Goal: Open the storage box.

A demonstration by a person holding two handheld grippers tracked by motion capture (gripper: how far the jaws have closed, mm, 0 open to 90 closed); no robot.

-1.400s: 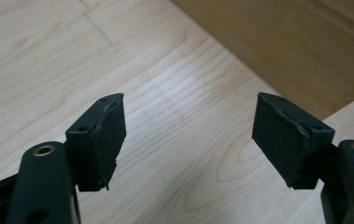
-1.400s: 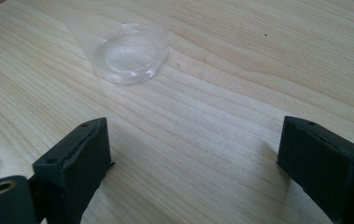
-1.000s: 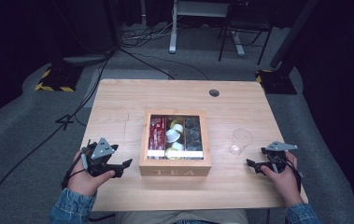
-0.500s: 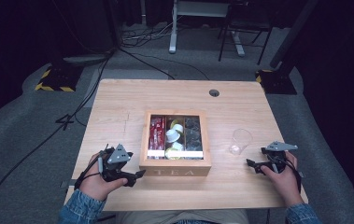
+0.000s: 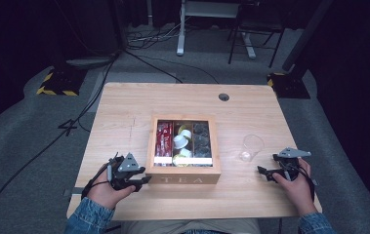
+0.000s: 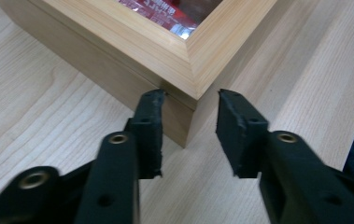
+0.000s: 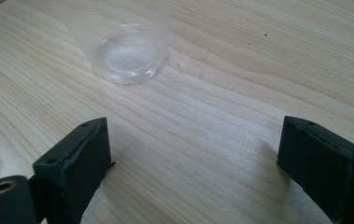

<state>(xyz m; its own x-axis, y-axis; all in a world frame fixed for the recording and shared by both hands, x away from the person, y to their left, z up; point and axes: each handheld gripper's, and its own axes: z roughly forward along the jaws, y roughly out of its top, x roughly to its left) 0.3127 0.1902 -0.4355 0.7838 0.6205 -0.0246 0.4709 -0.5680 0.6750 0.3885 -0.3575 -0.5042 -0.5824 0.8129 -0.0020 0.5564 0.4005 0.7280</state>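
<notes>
At the left, the left tongs (image 5: 146, 179) sat low on the tabletop (image 5: 124, 112) at the near left corner of the tea box (image 5: 185, 179). Their jaws had just been closing to a narrow gap, with that corner standing between the tips. In the left gripper view one pad (image 6: 152, 116) lay against the seam under the lid, while the other stood just clear of the side wall, so no real grip was made. The work looked barely begun: the windowed lid lay flat and closed, the red packets and white pods inside were untouched, and lifting the lid and taking anything out remained to be done. The box stood at the middle of the tabletop, near the person's edge, square to that edge. Its front face, lettered TEA, pointed at the person. Its footprint was close to square, and its compartments ran lengthwise away from the person. To its right a clear cup (image 5: 252, 146) stood upright and empty, apart from the box. Just beyond it, the right tongs (image 5: 263, 170) rested with jaws spread wide, holding nothing and aimed toward the cup.
</notes>
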